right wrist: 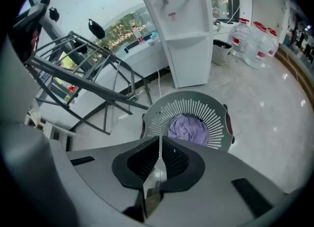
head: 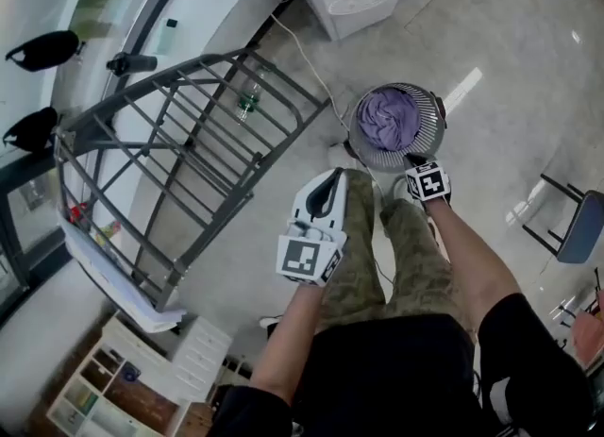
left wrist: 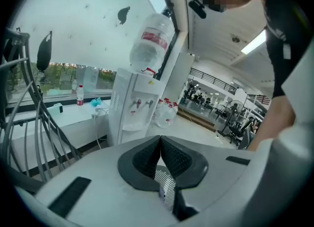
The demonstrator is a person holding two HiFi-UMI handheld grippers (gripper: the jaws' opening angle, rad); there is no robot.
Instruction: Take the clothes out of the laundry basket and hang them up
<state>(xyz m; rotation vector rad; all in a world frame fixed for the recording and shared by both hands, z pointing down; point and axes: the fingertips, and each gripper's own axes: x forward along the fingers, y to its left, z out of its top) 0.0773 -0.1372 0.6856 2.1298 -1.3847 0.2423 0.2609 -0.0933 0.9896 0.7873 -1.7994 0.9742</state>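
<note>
The right hand-held gripper [head: 415, 159], jaws together and empty like the left hand-held gripper [head: 333, 176], lies nearer, just below the laundry basket [head: 437, 122] holding the purple clothes [head: 387, 119].

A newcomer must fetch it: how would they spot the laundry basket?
Find the white water dispenser. On the floor before it, right of the grey drying rack, stands the laundry basket. It alone is round and slatted, with purple cloth inside.
</note>
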